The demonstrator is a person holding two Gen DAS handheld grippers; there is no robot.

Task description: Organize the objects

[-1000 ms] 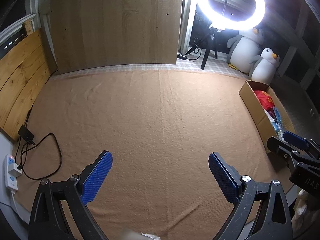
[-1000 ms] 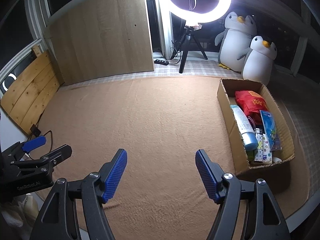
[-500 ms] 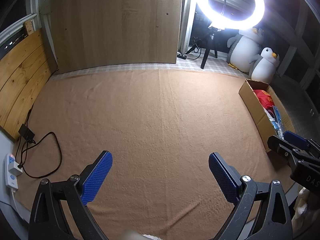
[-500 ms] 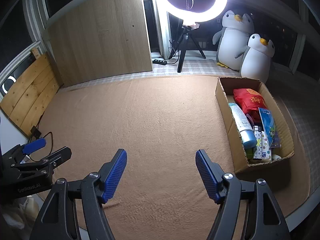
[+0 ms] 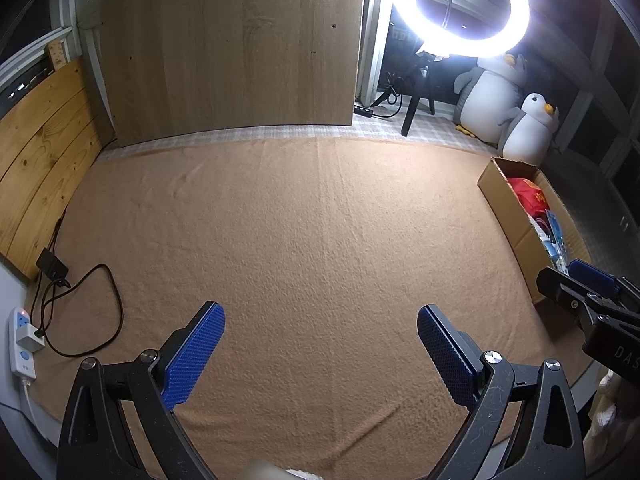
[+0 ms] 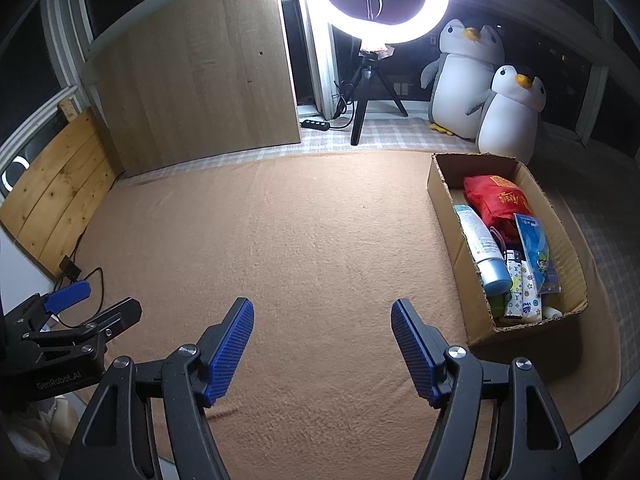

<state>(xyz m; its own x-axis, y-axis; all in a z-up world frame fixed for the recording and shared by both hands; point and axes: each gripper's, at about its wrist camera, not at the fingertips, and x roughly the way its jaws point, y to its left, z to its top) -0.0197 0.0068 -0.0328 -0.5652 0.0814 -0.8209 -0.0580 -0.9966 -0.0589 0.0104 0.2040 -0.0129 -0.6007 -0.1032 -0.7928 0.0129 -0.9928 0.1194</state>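
A cardboard box (image 6: 440, 200) stands on the right of the tan blanket (image 6: 320, 240). Inside lie a red pouch (image 6: 498, 200), a white and blue tube (image 6: 482, 250), a blue card pack (image 6: 534, 246) and several small patterned packets. In the left wrist view the same box (image 5: 504, 204) shows at the right edge. My left gripper (image 5: 320, 324) is open over bare blanket (image 5: 300, 240), nothing between its blue pads. My right gripper (image 6: 322, 316) is also open and holds nothing, left of the box. Each gripper appears at the edge of the other's view.
Two plush penguins (image 6: 476, 80) sit behind the box beside a lit ring light on a tripod (image 6: 368, 80). A wooden board (image 5: 232, 52) leans at the back, planks (image 5: 36, 152) at the left. A power strip with a black cable (image 5: 24, 340) lies at the blanket's left edge.
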